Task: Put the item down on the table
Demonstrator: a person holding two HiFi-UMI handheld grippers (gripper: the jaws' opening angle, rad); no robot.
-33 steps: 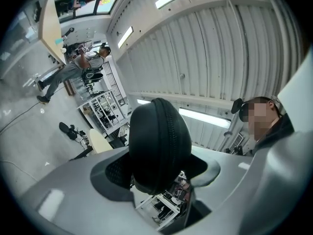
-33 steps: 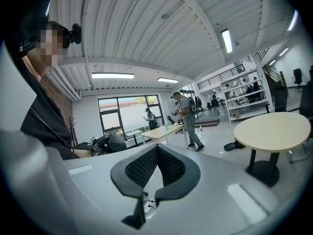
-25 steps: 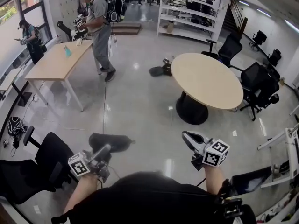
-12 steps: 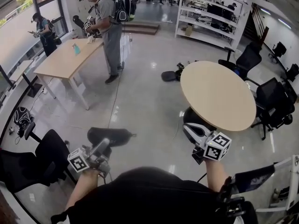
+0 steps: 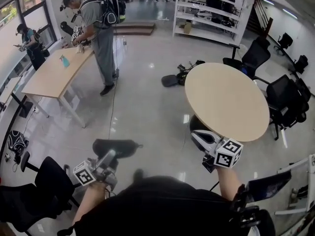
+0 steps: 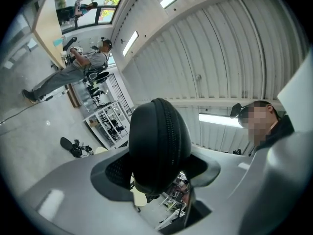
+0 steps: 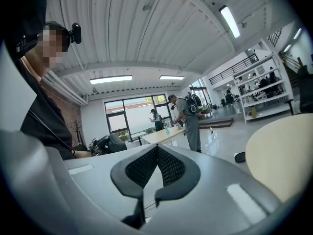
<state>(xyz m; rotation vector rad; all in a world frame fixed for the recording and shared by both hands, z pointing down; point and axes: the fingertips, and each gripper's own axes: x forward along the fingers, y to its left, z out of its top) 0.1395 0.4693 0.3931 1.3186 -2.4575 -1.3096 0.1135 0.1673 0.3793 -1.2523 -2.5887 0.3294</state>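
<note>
**Holding a zippered case short of the round table**

Gripping a black zippered case [image 5: 117,148] in the left gripper [image 5: 110,156], with the jaws partly spread and the pads pressed on its two flanks. Showing the zip seam running up the middle of the oval shell toward that gripper's camera. Hanging in the air over the glossy floor [image 5: 147,112], left of the round table [image 5: 226,100] and well apart from it, touching neither its top nor its dark base [image 5: 197,126].

Holding nothing in the right gripper [image 5: 199,139], with the jaws brought together so the ribbed pads meet at their tips. Hovering just beside the near edge of the round table, in front of the base.

Crowded along the right side of the round table with black office chairs [image 5: 283,100]. Backed by white shelving [image 5: 206,14] beyond its far side. Flanked well off to its left by a rectangular wooden table [image 5: 54,75] bearing a teal spray bottle [image 5: 64,61], with a person wearing a backpack [image 5: 96,28] standing at it.
</note>
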